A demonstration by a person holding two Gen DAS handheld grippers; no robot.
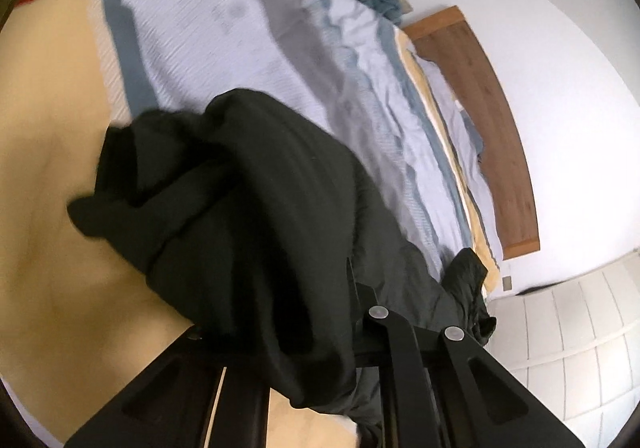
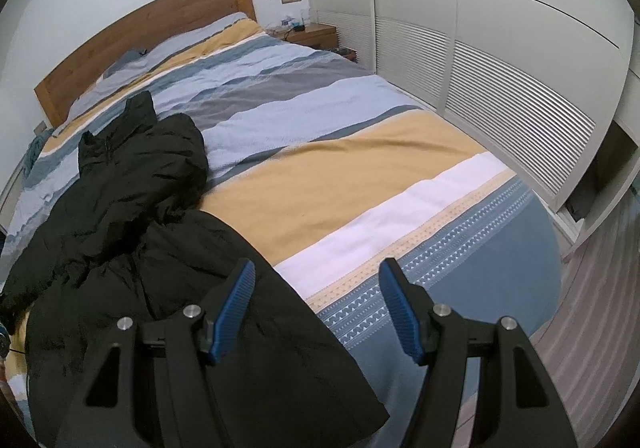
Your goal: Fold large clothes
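Left wrist view: my left gripper (image 1: pixel 320 312) is buried in bunched black coat (image 1: pixel 224 184) fabric; its fingertips are hidden, so I cannot tell whether it grips. The coat hangs over the striped bedcover (image 1: pixel 208 32). Right wrist view: the coat (image 2: pixel 132 208) lies crumpled on the near left of the bed, collar toward the far wooden headboard (image 2: pixel 152 28). My right gripper (image 2: pixel 318 312) hovers wide apart, holding nothing, blue pads (image 2: pixel 236 308) over the coat's near hem. White wardrobe doors (image 2: pixel 480 48) stand at right.
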